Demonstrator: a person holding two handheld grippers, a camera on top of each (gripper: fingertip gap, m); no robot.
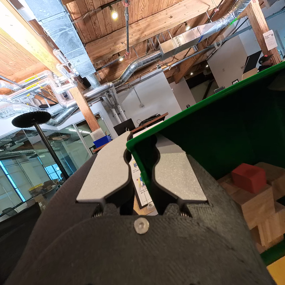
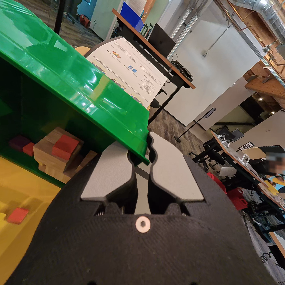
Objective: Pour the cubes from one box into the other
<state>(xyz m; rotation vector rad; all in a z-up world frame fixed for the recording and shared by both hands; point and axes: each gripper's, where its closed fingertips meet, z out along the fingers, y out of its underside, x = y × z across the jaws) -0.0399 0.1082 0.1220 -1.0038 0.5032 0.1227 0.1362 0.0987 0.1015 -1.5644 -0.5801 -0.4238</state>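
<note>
Both grippers hold the green box [image 2: 64, 80] by opposite walls, tipped steeply over the yellow box [image 2: 23, 185].

**Left gripper** [image 1: 141, 160]: narrow, with the green wall edge pinched between the two fingers near their tips.

**Right gripper** [image 2: 141, 154]: narrow, clamped on the thin corner of the opposite wall, again close to the fingertips.

**Contents:** Wooden cubes [image 2: 52, 155] and a red cube [image 2: 65, 146] sit bunched at the low side of the green box, with a purple cube [image 2: 18, 142] farther in. At least one red cube [image 2: 17, 215] already lies in the yellow box, which sits directly below the green one at the near left. The pour appears to be partly done.

**Risks, as judged:**
1. Both grips are shallow, on glossy plastic. As the cube load shifts during tipping, the wall could slide out of either gripper and the box could drop.
2. The remaining cubes look stacked and wedged together. They may release as one mass, jolting the grip or bouncing out of the yellow box onto the table.
3. If one hand rotates ahead of the other, the box twists and levers against the fingers.
4. The lip alignment of the two boxes is only partly visible, so spill past the yellow rim cannot be ruled out.
</note>
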